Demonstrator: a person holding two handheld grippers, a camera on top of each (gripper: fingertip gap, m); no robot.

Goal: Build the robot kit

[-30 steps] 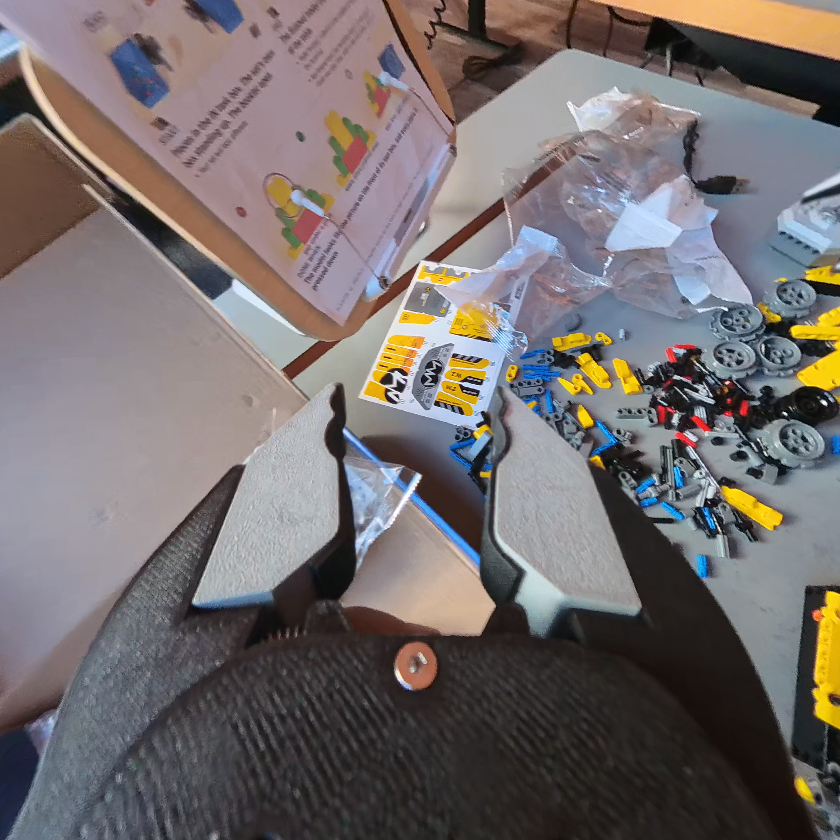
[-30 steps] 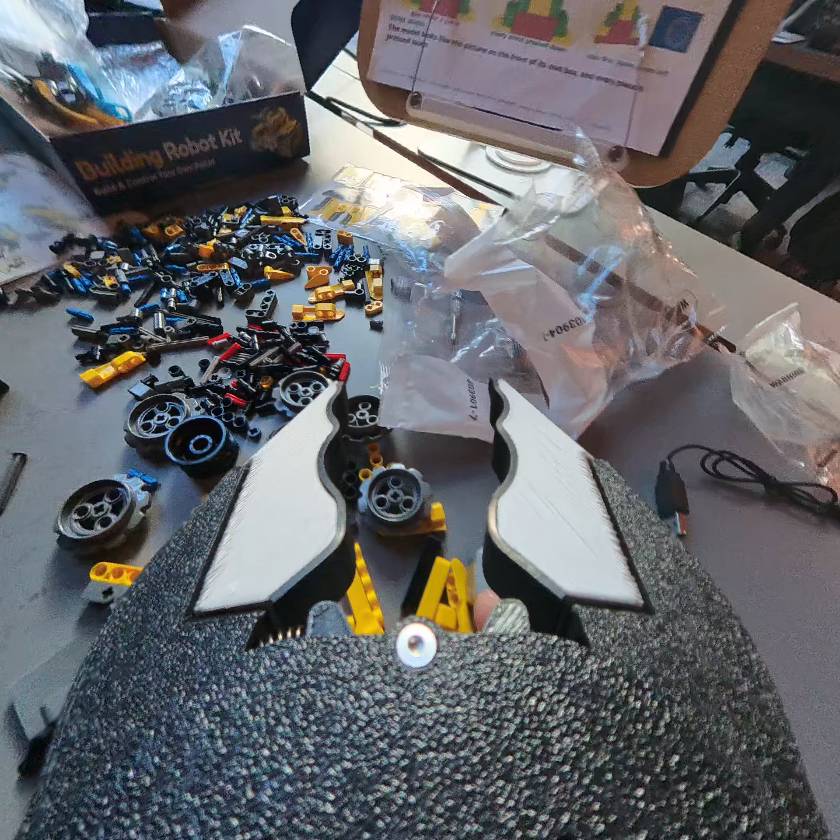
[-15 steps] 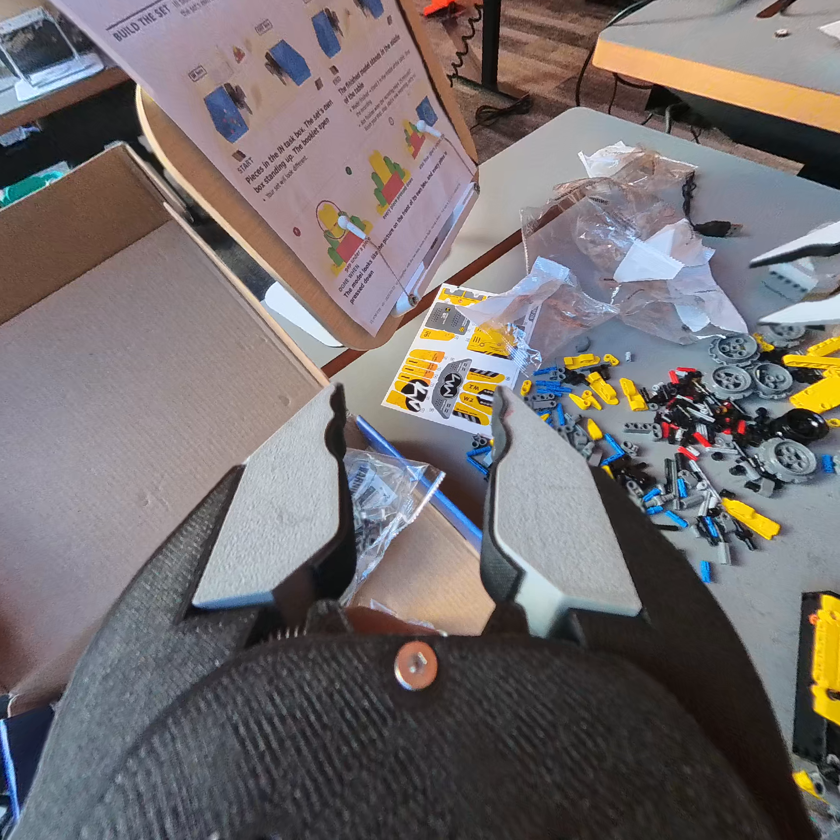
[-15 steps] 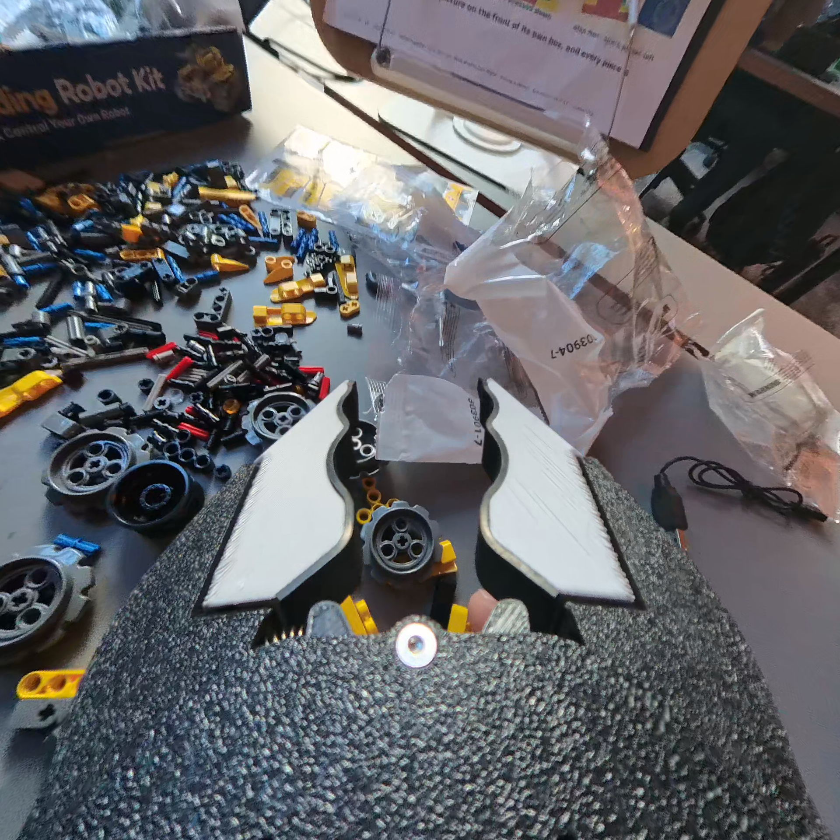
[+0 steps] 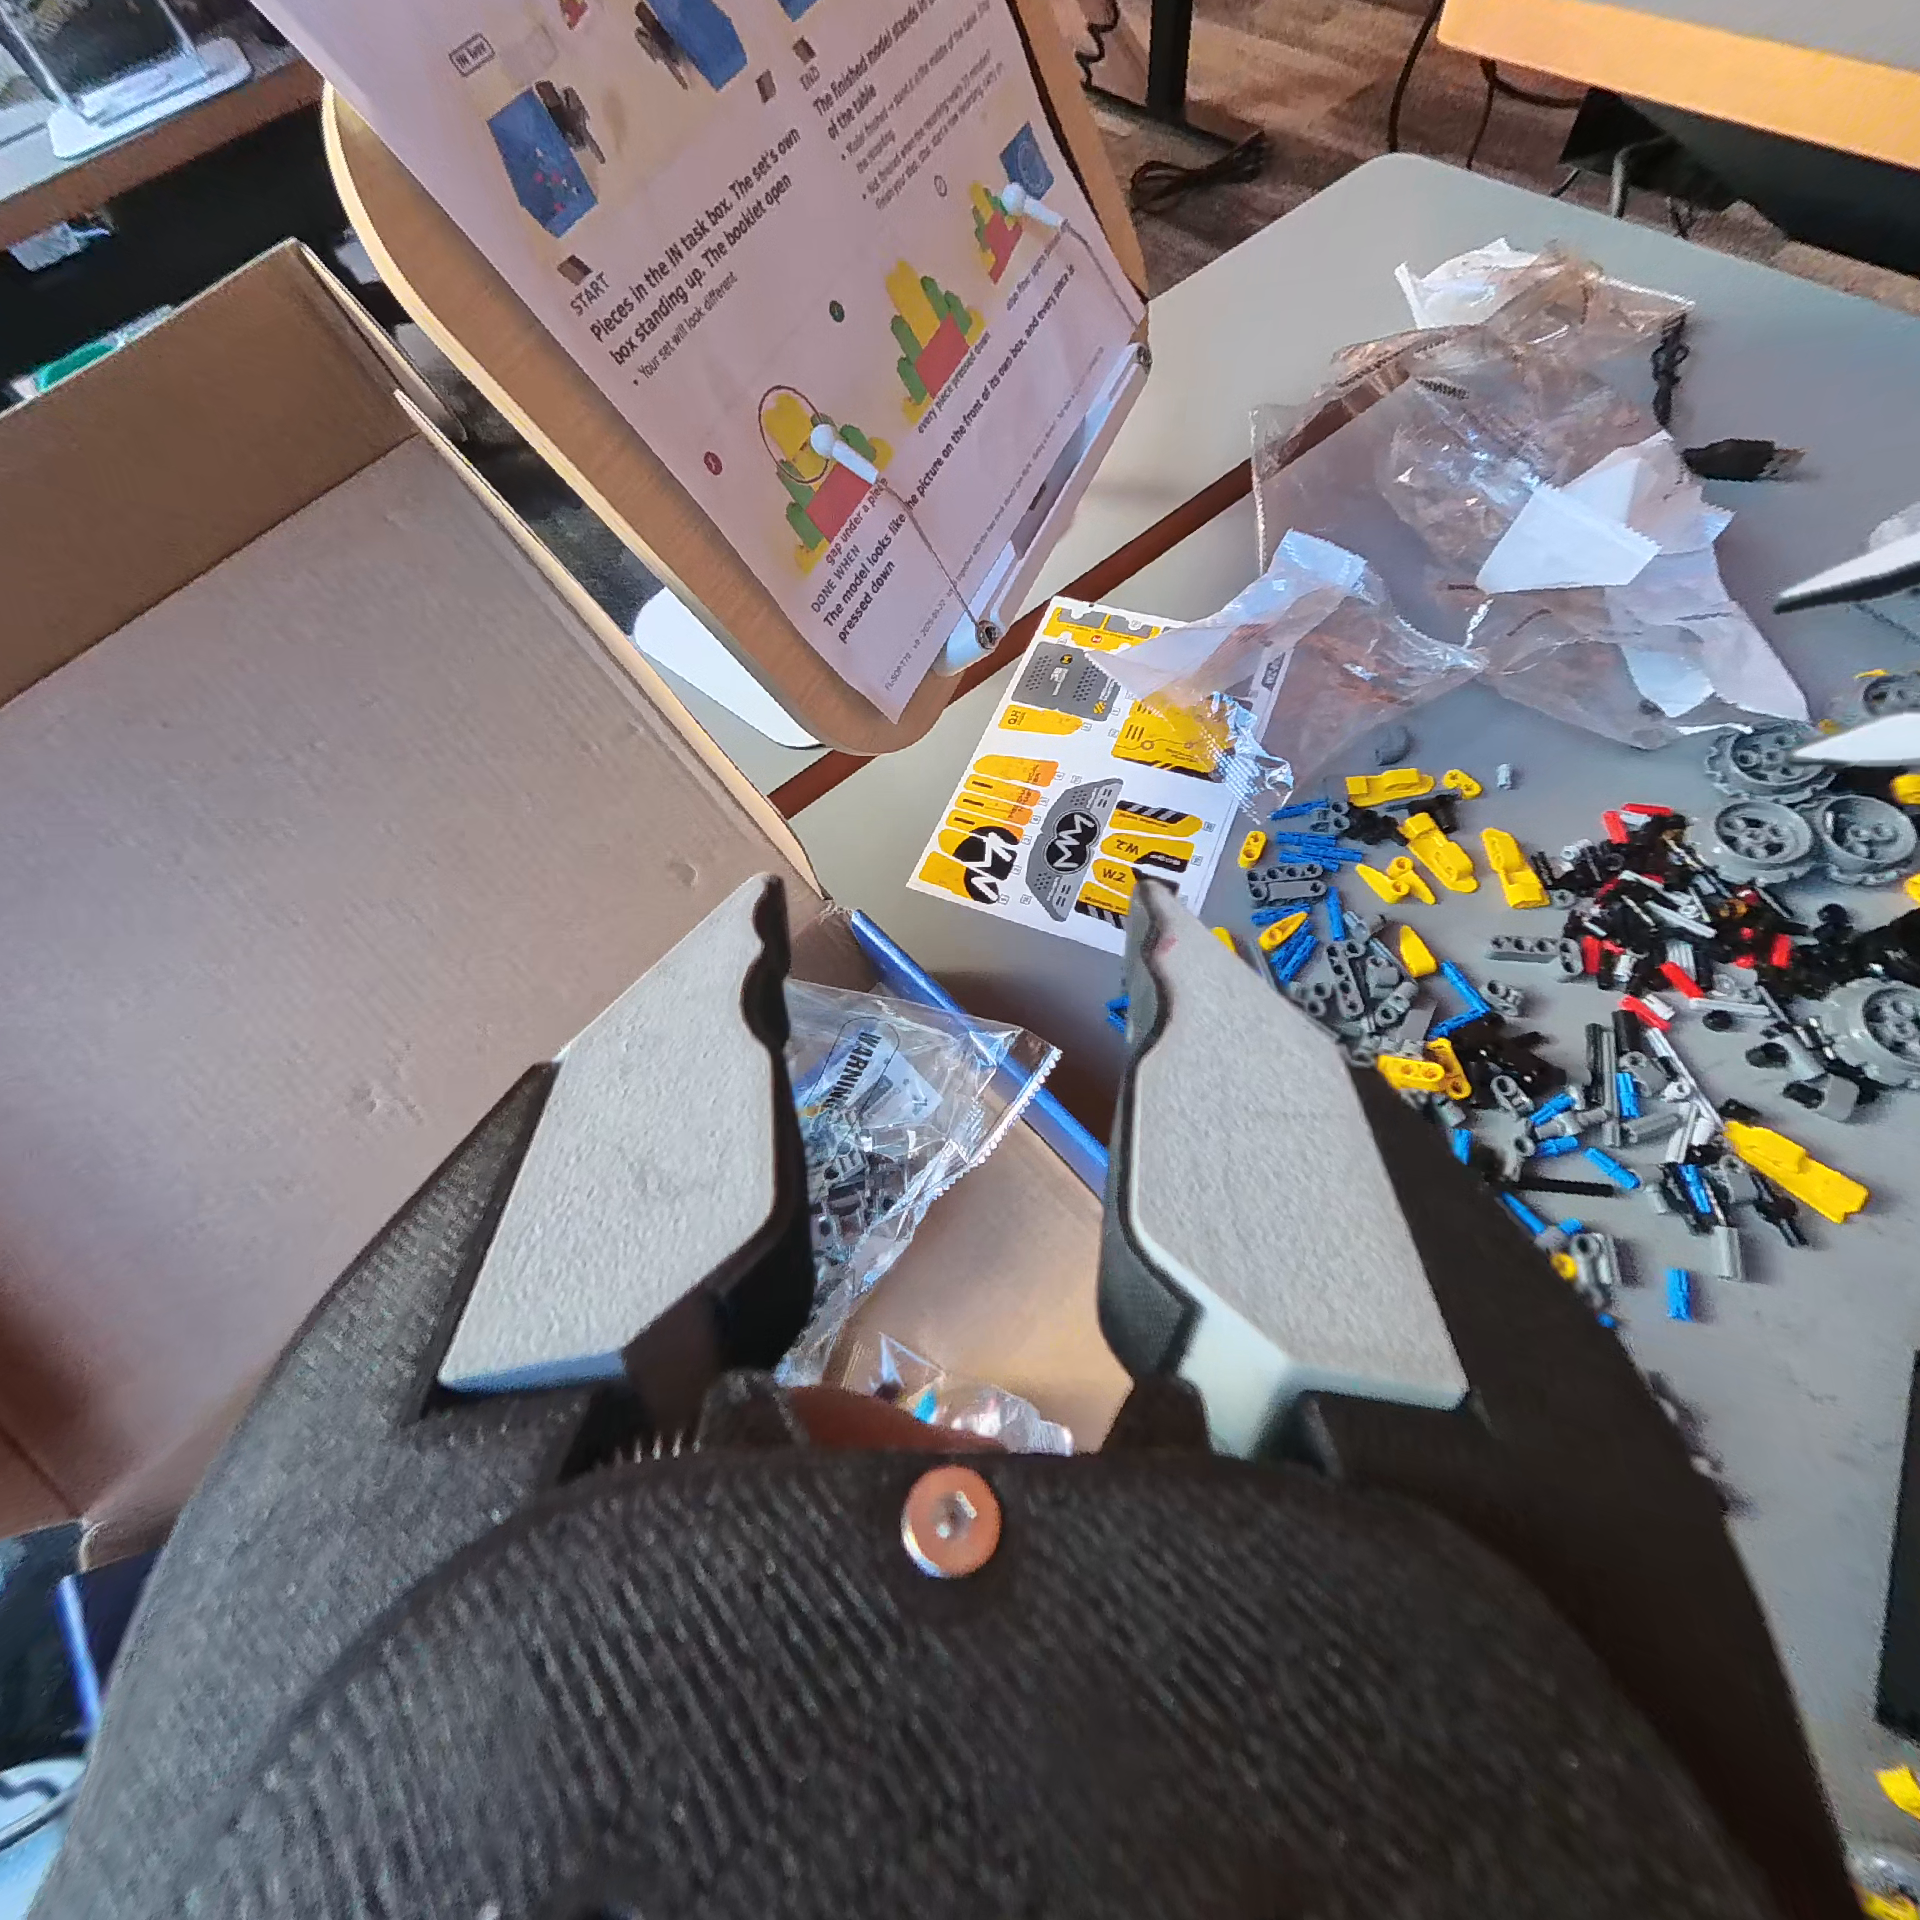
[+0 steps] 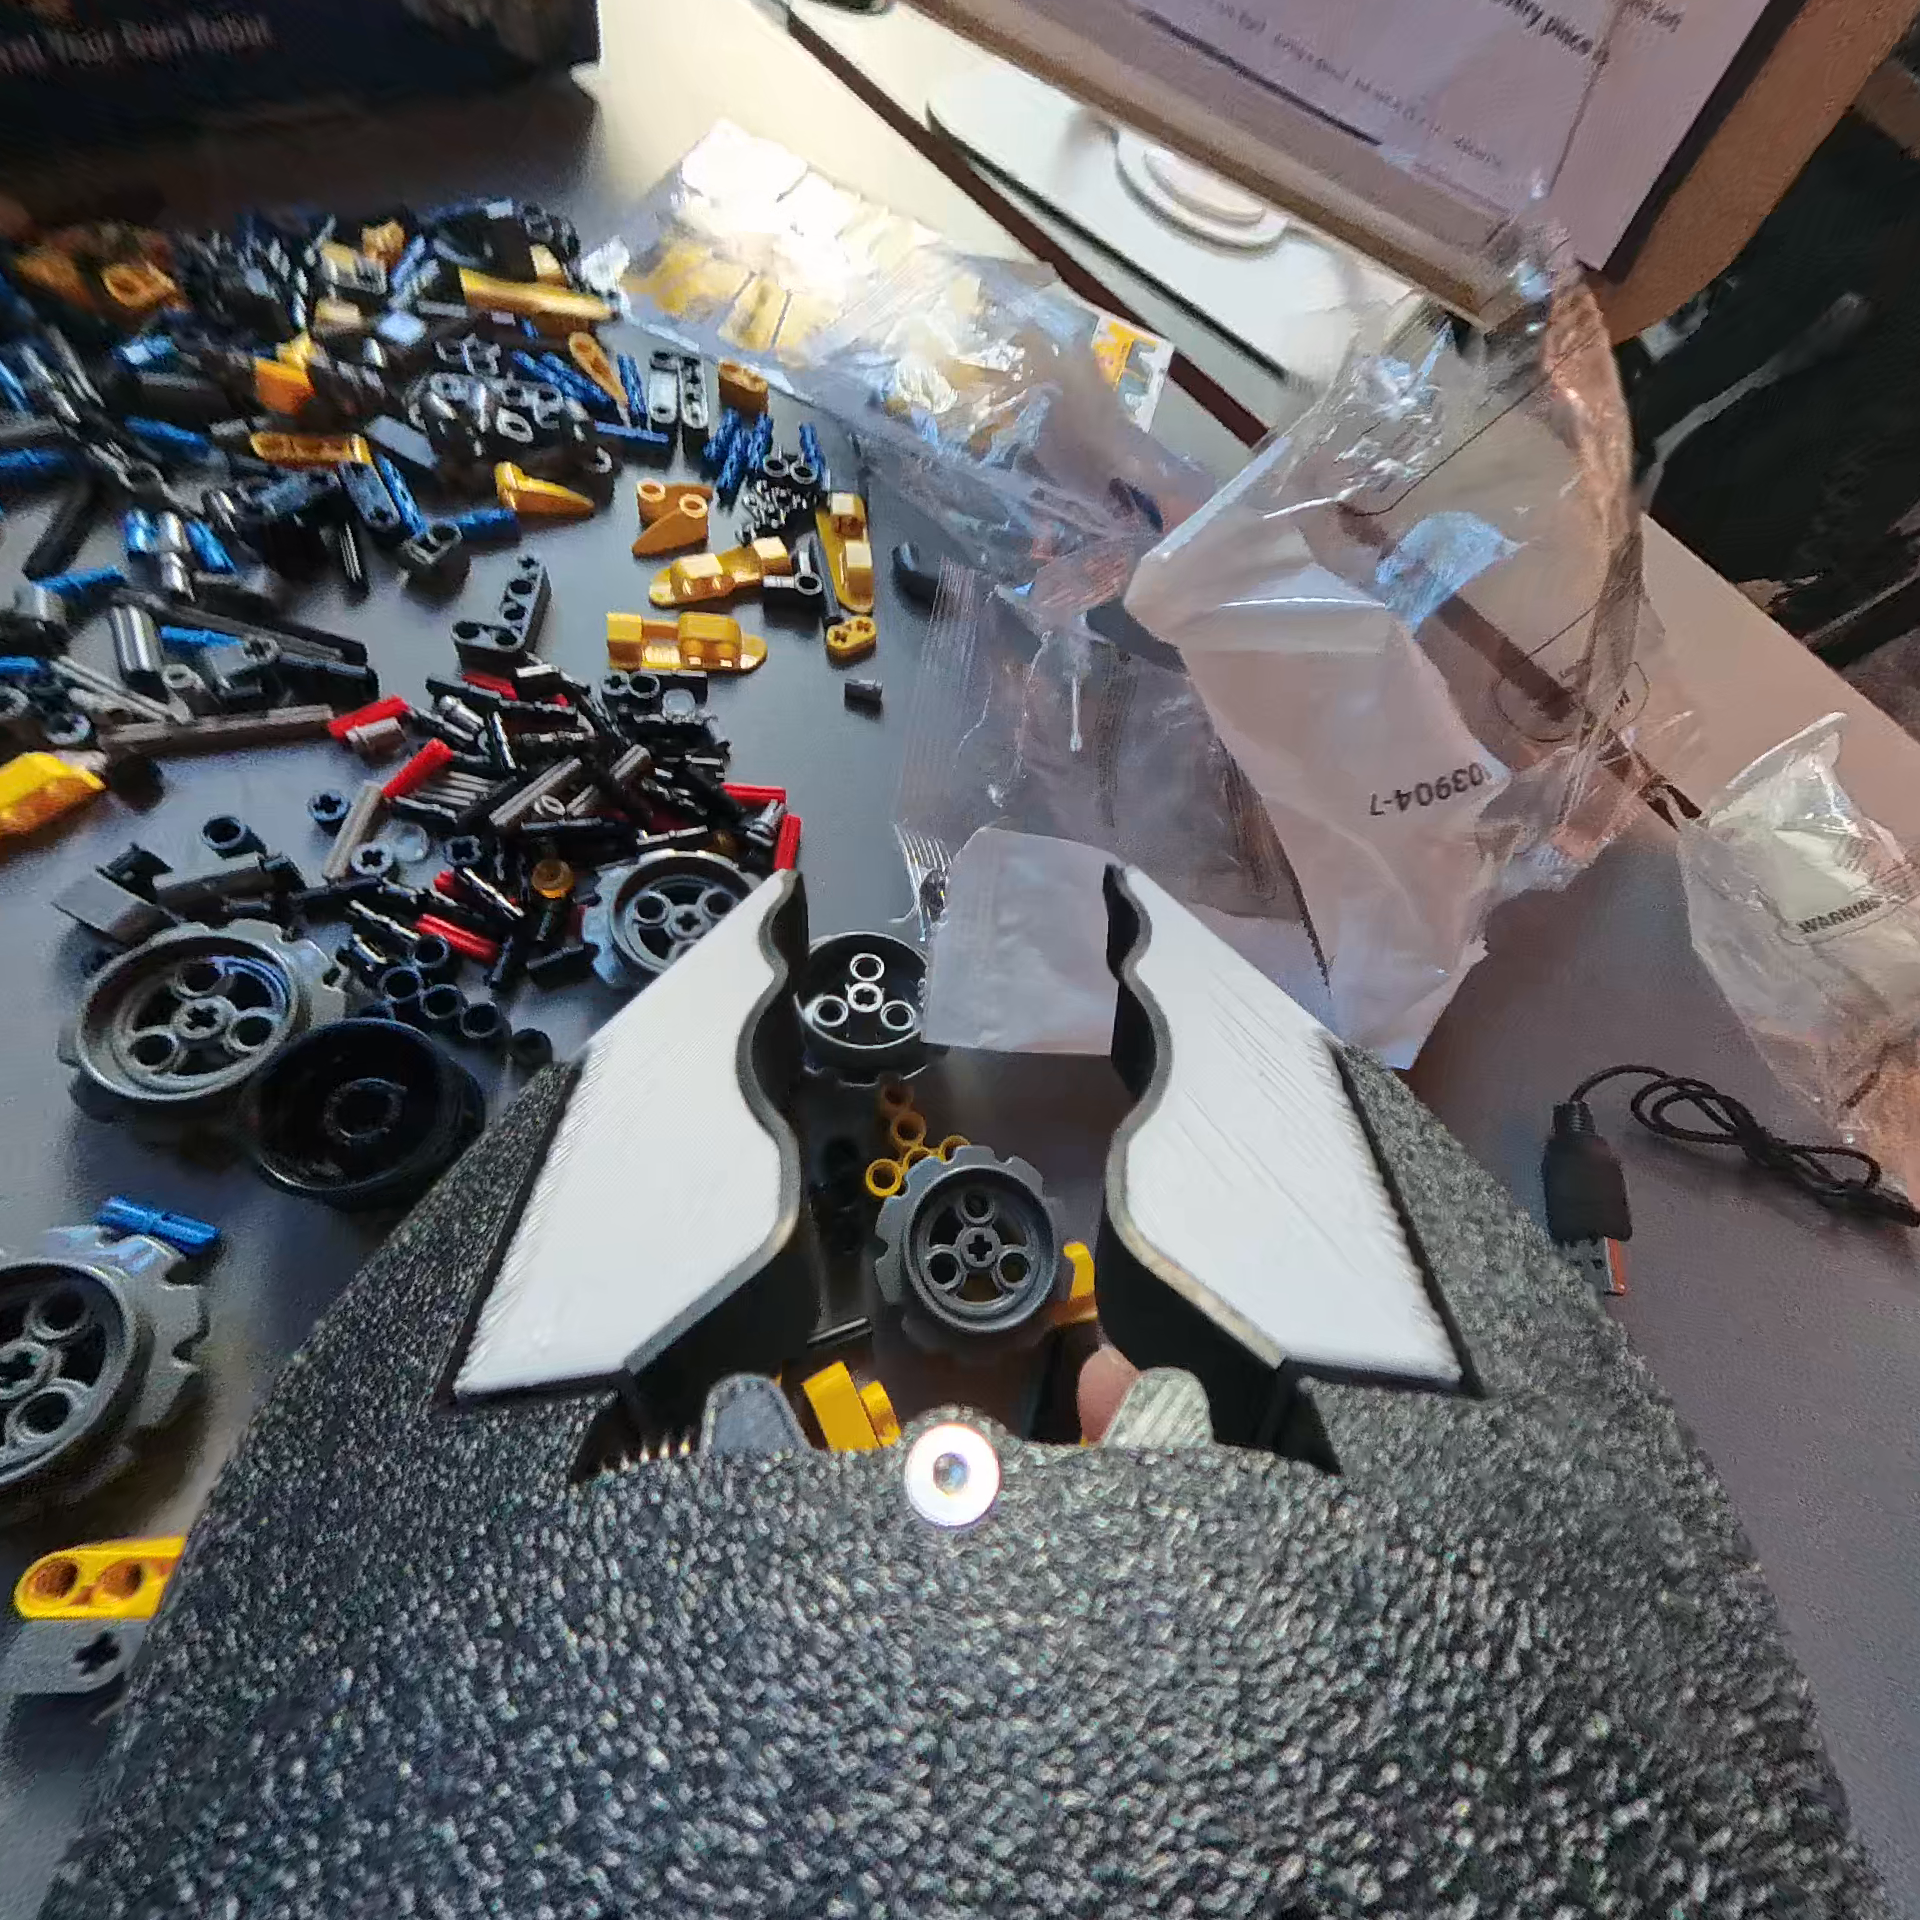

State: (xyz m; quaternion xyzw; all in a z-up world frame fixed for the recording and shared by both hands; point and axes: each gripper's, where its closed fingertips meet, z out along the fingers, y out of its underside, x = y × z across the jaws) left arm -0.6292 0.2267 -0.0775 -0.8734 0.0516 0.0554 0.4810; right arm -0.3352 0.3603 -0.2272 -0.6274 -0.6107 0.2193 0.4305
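- Left tongs [image 5: 951, 914]: fingers spread wide, nothing between them. They hang above the corner of an open cardboard box [image 5: 312, 790], over a clear bag of small grey parts [image 5: 883, 1122] that lies in that corner. No contact with the bag is visible.
- Right tongs [image 6: 951, 904]: fingers parted, holding nothing. They hover low over the worktop [image 6: 1714, 1403], with a dark grey toothed wheel [image 6: 971, 1262] lying between the fingers near their base and a second black wheel hub [image 6: 860, 997] near the left tip.
- Surroundings: a spread of loose blue, black, red and yellow building pieces [image 6: 436, 623] lies to the left of the right tongs; crumpled empty clear bags [image 6: 1403, 644] lie just ahead; a black cable with plug [image 6: 1590, 1195] sits to the right. A sticker sheet [image 5: 1081, 800] lies beyond the left tongs, beside a propped instruction board [image 5: 790, 312].
- Handling judgement: the bag is limp and slippery, so a grip across a gathered fold would likely hold better than one on a flat face. The wheel would sit best gripped across its rim, clear of the yellow pieces touching it.
- Pose: both tongs tilt forward and downward, the left over the box edge, the right closer to the surface.
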